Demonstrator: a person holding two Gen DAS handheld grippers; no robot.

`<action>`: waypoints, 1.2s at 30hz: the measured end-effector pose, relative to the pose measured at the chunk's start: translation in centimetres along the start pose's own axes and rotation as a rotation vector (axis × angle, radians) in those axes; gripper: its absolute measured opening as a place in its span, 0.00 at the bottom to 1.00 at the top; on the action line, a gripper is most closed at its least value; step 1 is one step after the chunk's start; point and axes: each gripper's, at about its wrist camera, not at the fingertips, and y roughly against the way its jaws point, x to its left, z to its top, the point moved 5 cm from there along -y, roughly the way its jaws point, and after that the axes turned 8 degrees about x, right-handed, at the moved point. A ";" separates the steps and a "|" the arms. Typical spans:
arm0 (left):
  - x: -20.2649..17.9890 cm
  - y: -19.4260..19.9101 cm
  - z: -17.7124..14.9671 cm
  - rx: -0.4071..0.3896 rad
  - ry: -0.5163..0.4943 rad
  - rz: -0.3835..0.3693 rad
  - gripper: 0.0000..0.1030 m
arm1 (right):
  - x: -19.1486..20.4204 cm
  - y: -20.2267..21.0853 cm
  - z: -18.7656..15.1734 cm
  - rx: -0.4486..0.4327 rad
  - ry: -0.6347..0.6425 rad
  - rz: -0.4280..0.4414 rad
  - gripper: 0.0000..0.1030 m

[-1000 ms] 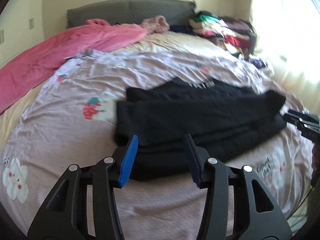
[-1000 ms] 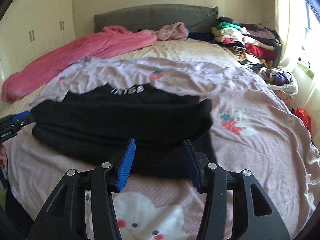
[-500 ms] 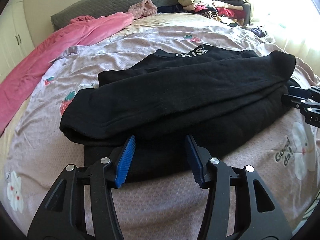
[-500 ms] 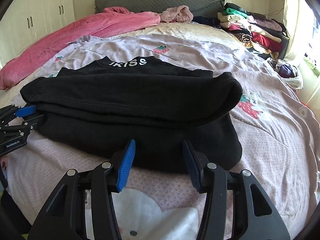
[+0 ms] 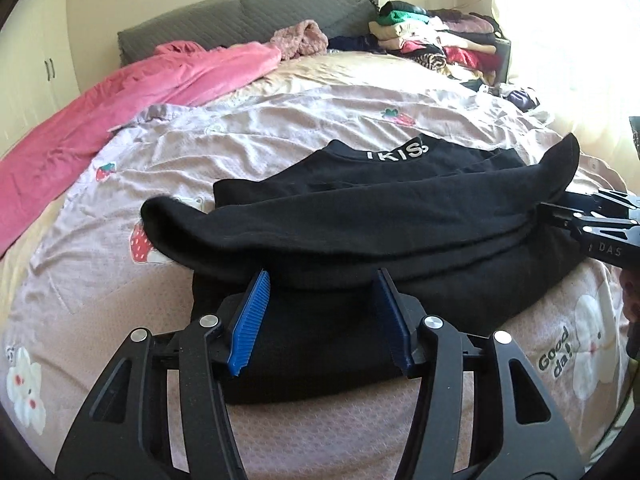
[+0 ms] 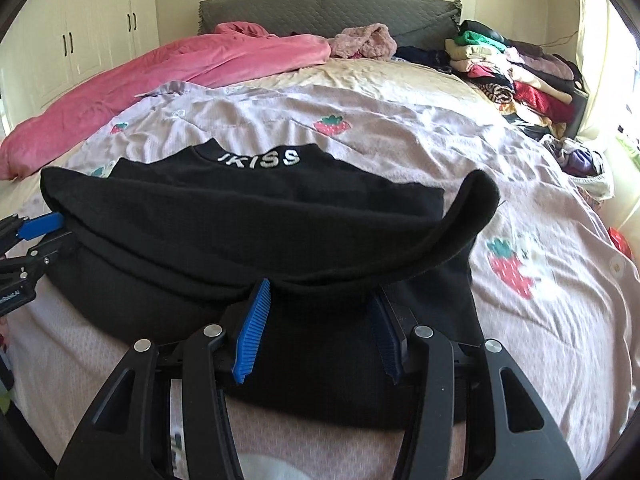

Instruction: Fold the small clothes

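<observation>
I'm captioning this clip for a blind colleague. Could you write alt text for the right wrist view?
A black knit sweater with white collar lettering lies partly folded on a pale pink strawberry-print bedspread. The open right tongs reach over its near edge, and the left tongs sit at its left end. Behind lie a pink blanket and stacked clothes.

Black sweaters [image 5: 360, 216] I count: one
Tongs I operate: two, left [image 5: 322, 316], right [image 6: 320, 322]
Pink blankets [image 6: 180, 64]: one
Clothes piles [image 6: 516, 68]: one
Beds [image 5: 280, 128]: one

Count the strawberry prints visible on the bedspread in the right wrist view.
4: one above the black top's collar, one right of it, two small at left. Others may be hidden.
</observation>
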 end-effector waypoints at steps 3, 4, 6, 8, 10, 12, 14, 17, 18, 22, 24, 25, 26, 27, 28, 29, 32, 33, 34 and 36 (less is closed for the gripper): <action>0.4 -0.7 0.5 0.011 0.010 -0.004 0.44 | -0.1 -0.3 1.1 -0.008 0.002 0.010 0.46; 0.5 -0.9 0.7 0.013 0.012 -0.008 0.45 | -0.2 -0.4 1.5 -0.009 0.005 0.012 0.46; 0.6 -1.3 1.2 0.019 0.011 -0.015 0.45 | -0.2 -0.6 2.2 -0.016 0.009 0.016 0.46; 1.0 -1.9 2.0 0.020 0.028 -0.031 0.45 | -0.5 -0.8 3.0 -0.021 0.010 0.010 0.46; 1.4 -2.4 2.7 0.025 0.054 -0.046 0.45 | -0.8 -1.0 3.8 -0.027 0.002 0.011 0.46; 1.9 -3.1 3.5 0.033 0.091 -0.068 0.45 | -1.3 -1.2 4.5 -0.036 -0.009 0.004 0.46; 2.4 -3.7 4.4 0.037 0.131 -0.087 0.45 | -1.9 -1.3 5.1 -0.040 -0.021 -0.005 0.46; 3.2 -4.3 6.0 0.030 0.209 -0.105 0.45 | -2.7 -1.0 5.6 -0.055 -0.042 -0.015 0.46; 3.6 -4.4 6.3 0.025 0.235 -0.115 0.45 | -2.9 -0.6 5.6 -0.063 -0.046 -0.015 0.46; 5.3 -4.9 7.0 0.015 0.328 -0.160 0.45 | -3.2 1.2 4.2 -0.074 -0.037 -0.001 0.47; 6.1 -5.0 7.1 0.006 0.354 -0.172 0.45 | -2.7 1.6 3.0 -0.053 -0.003 0.004 0.47; 6.4 -5.0 7.0 0.002 0.364 -0.183 0.45 | -2.3 1.7 2.4 -0.042 0.011 0.004 0.47; 6.7 -5.0 7.0 -0.001 0.372 -0.190 0.45 | -2.0 1.6 1.9 -0.028 0.024 0.003 0.47; 6.8 -4.9 6.8 -0.005 0.373 -0.194 0.45 | -1.6 1.3 1.3 -0.002 0.034 0.001 0.47; 6.9 -4.8 6.9 -0.007 0.371 -0.194 0.45 | -1.3 0.7 1.0 0.030 0.039 -0.005 0.47; 6.9 -4.8 6.8 -0.008 0.364 -0.192 0.45 | -0.9 0.0 0.7 0.060 0.045 -0.018 0.47; 7.0 -4.5 6.8 -0.015 0.353 -0.196 0.45 | 0.5 -1.9 0.8 0.098 0.078 -0.036 0.47; 7.1 -4.4 6.8 -0.018 0.353 -0.199 0.46 | 0.9 -2.4 1.2 0.103 0.082 -0.037 0.47; 7.2 -4.3 6.8 -0.021 0.352 -0.202 0.47 | 1.2 -2.8 1.8 0.099 0.079 -0.032 0.47; 7.5 -4.1 6.8 -0.031 0.351 -0.198 0.52 | 1.3 -3.6 2.9 0.087 0.057 -0.031 0.47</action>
